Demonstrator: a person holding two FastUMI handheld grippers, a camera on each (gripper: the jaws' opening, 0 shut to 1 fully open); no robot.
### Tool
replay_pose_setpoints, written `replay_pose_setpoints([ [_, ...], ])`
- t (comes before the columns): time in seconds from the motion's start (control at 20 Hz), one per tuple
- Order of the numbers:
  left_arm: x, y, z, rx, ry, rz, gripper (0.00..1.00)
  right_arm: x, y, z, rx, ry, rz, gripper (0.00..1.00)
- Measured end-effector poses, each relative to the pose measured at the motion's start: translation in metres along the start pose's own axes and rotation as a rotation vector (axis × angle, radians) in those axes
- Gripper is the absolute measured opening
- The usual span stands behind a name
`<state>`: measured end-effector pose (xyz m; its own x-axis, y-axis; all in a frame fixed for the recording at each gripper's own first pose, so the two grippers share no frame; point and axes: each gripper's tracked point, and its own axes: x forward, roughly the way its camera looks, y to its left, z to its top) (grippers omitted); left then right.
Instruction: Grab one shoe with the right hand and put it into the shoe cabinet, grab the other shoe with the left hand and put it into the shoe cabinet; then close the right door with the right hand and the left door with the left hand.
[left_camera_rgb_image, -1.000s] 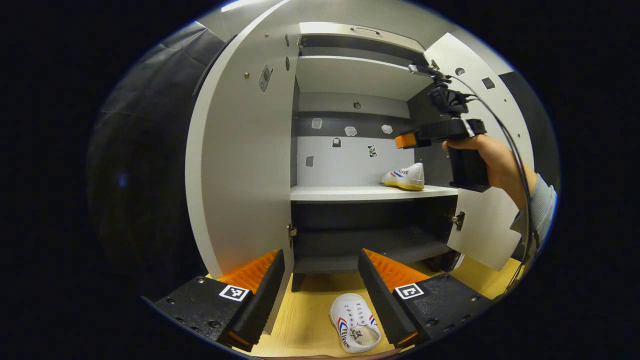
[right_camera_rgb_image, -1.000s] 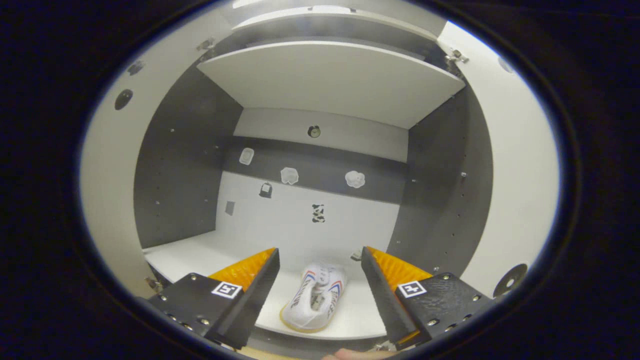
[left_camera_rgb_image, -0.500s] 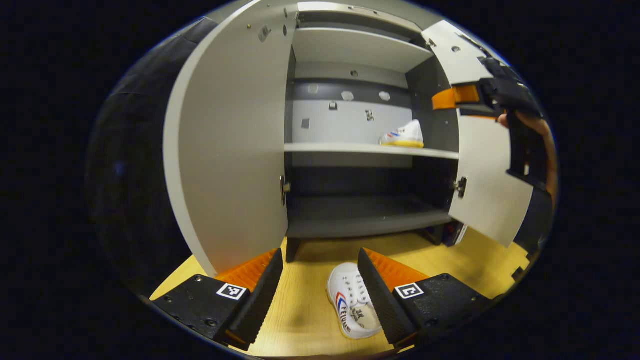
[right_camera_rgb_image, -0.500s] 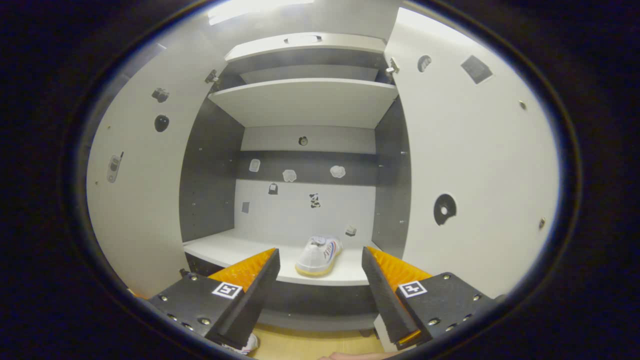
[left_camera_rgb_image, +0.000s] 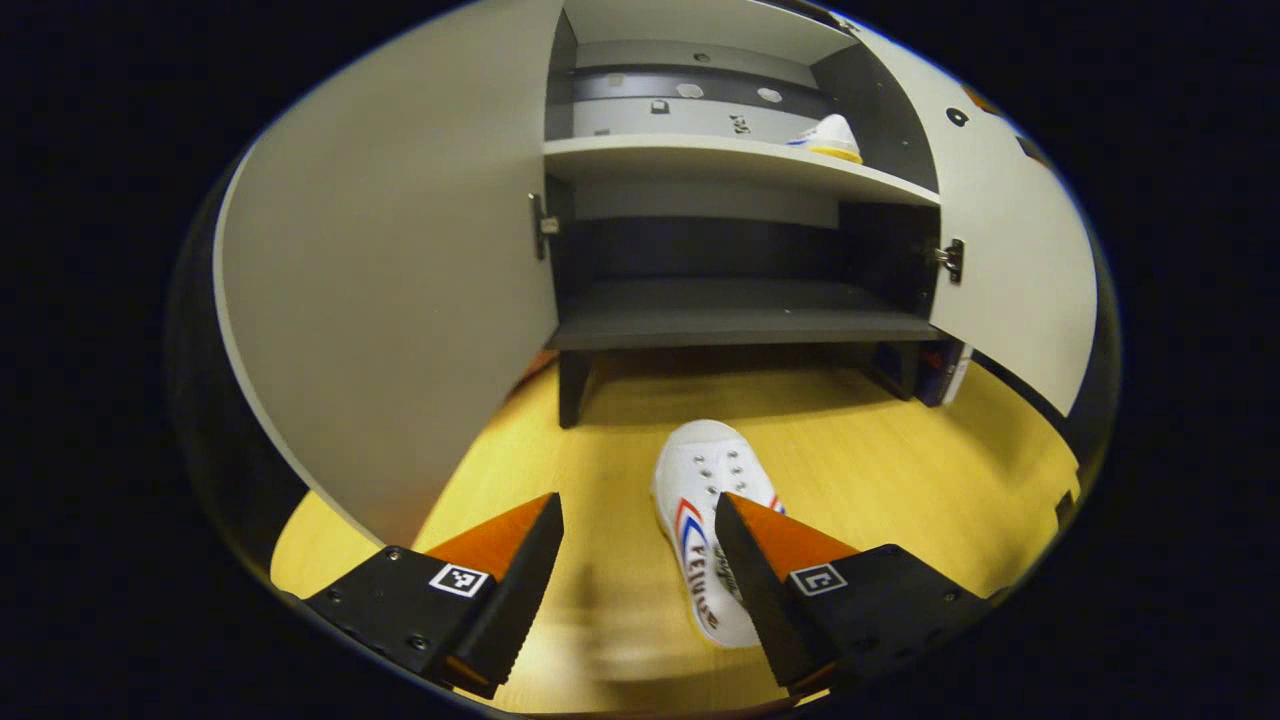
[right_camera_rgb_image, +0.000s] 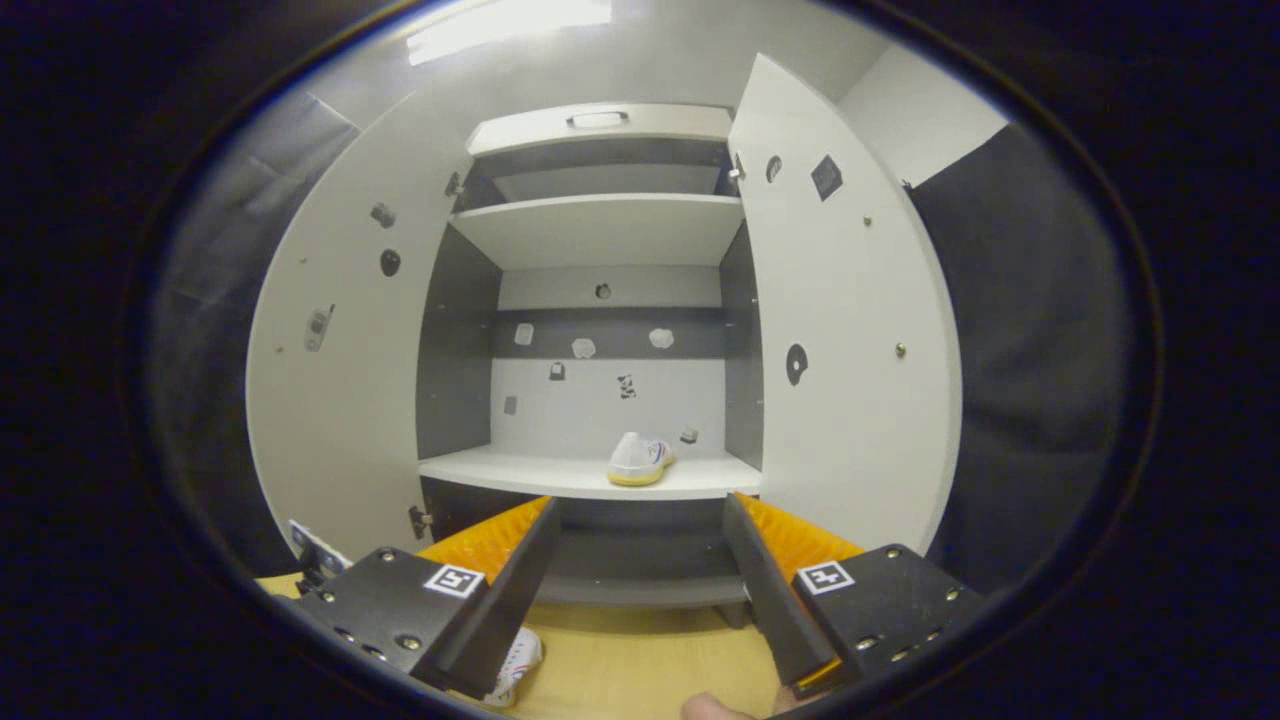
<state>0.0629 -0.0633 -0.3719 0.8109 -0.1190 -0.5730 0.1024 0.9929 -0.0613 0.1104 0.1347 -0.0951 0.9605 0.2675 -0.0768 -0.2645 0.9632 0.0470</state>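
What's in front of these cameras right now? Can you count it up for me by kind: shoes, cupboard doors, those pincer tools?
Shoes: 2, one on the white shelf, one on the wooden floor
Open cabinet doors: 2, left door, right door
Grippers: 2, left gripper, right gripper, both open and empty
Total: 6

The floor shoe (left_camera_rgb_image: 700, 520) bears side lettering, too blurred and partly hidden to read.
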Motion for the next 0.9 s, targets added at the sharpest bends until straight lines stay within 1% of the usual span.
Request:
replay_pose_setpoints([
  [0.05,0.004,-0.003,-0.004,-0.008,0.015,-0.017,0.93,-0.011,0.007,-0.006,-0.018,0.014,0.019,0.98],
  [0.15,0.016,-0.005,-0.016,-0.007,0.068,-0.024,0.92,-0.031,0.01,-0.012,-0.032,0.027,0.005,0.98],
  [0.35,0.037,-0.022,-0.033,0.0,0.145,-0.07,0.93,-0.053,0.009,-0.009,0.088,0.005,-0.062,0.98],
  [0.4,0.041,-0.025,-0.037,0.0,0.164,-0.077,0.94,-0.055,0.005,-0.01,0.093,0.005,-0.077,0.98],
  [0.55,0.053,-0.017,-0.042,0.01,0.171,-0.054,0.92,-0.055,-0.003,-0.019,0.028,0.026,-0.105,0.98],
  [0.65,0.052,-0.018,-0.045,0.01,0.174,-0.051,0.91,-0.054,-0.006,-0.025,-0.009,0.037,-0.118,0.98],
  [0.7,0.055,-0.016,-0.044,0.019,0.167,-0.054,0.94,-0.054,-0.005,-0.027,-0.016,0.037,-0.116,0.98],
  [0.75,0.054,-0.015,-0.046,0.029,0.17,-0.049,0.94,-0.054,-0.003,-0.028,-0.017,0.035,-0.109,0.98],
  [0.8,0.055,-0.013,-0.044,0.015,0.156,-0.044,0.95,-0.056,-0.002,-0.03,-0.018,0.035,-0.099,0.98],
  [0.9,0.053,-0.011,-0.046,-0.07,0.138,-0.02,0.97,-0.057,0.0,-0.032,-0.023,0.039,-0.088,0.98],
])
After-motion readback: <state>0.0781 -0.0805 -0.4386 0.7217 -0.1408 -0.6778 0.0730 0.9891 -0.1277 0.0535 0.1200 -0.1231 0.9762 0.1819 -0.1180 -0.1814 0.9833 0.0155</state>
